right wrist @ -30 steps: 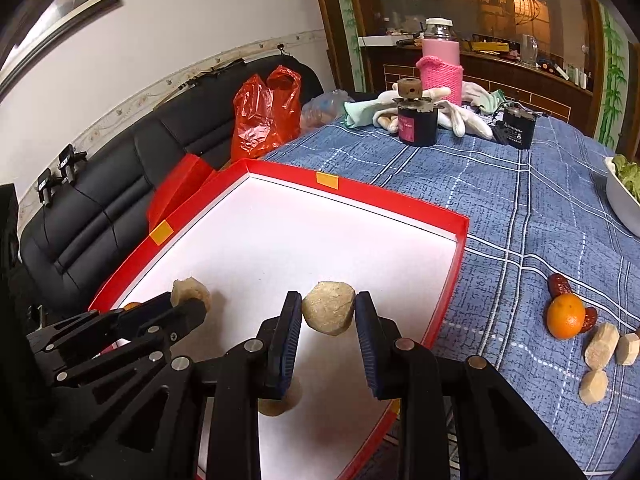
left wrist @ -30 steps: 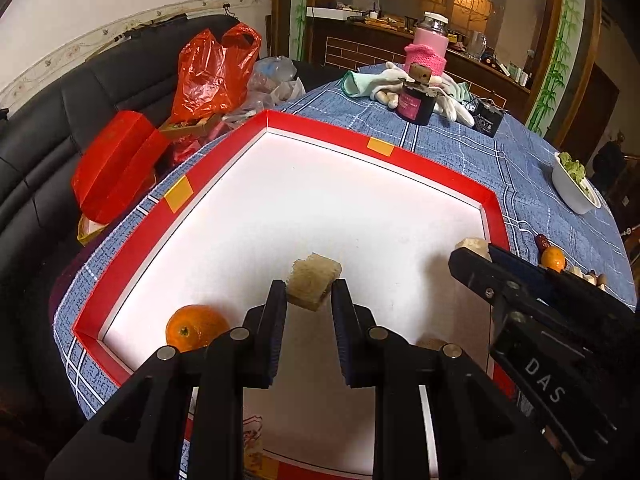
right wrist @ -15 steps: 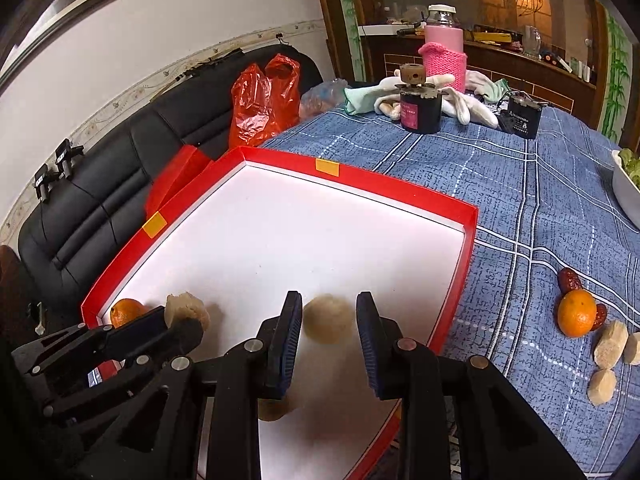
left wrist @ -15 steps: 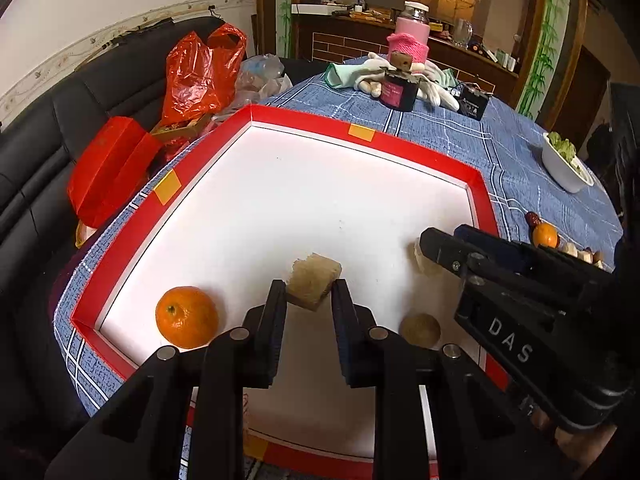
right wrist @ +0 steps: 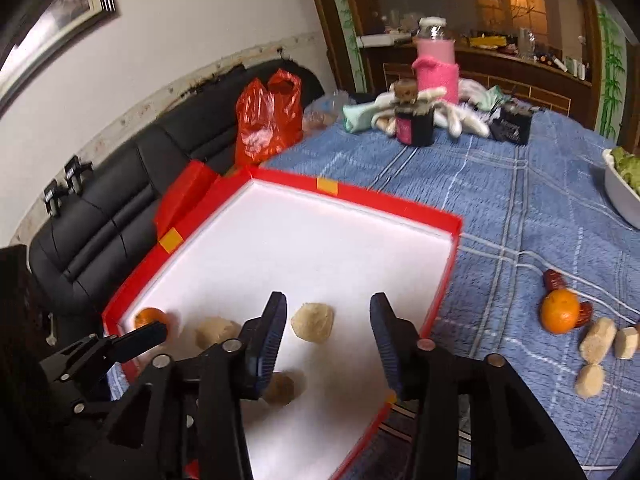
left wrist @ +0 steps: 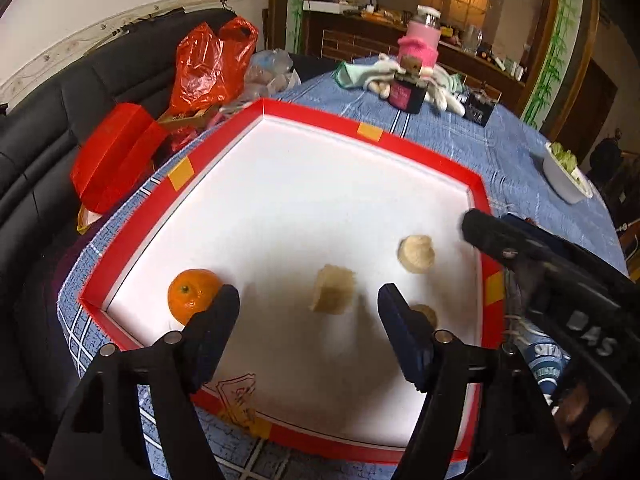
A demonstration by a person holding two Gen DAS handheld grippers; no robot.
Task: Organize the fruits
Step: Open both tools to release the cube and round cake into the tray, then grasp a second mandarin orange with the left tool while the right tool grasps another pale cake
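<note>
A red-rimmed tray (left wrist: pixel 420 151) (right wrist: pixel 380 202) with a white floor holds an orange (left wrist: pixel 194 300) (right wrist: pixel 150 317) and three beige fruit pieces. My left gripper (left wrist: pixel 309 300) is opening; a blurred beige piece (left wrist: pixel 334 289) (right wrist: pixel 216 332) lies loose between its spread fingers, touching neither pad. My right gripper (right wrist: pixel 329 308) is opening too, and a round beige piece (right wrist: pixel 313 322) (left wrist: pixel 416 253) rests on the tray floor just beyond its fingers. A third beige piece (right wrist: pixel 282 388) (left wrist: pixel 426 314) sits nearer, partly hidden by a finger.
On the blue checked tablecloth to the right lie another orange (right wrist: pixel 560 311), red dates (right wrist: pixel 554 279) and several beige pieces (right wrist: pixel 598 338). A white bowl (right wrist: pixel 620 192) stands at the far right, a dark jar (right wrist: pixel 414 126) and pink bottle (right wrist: pixel 436 68) behind. A black sofa with red bags borders the left.
Each gripper held a beige piece one second ago. The right one opened first and its piece dropped into the tray; the left one has now spread wide and let its piece go.
</note>
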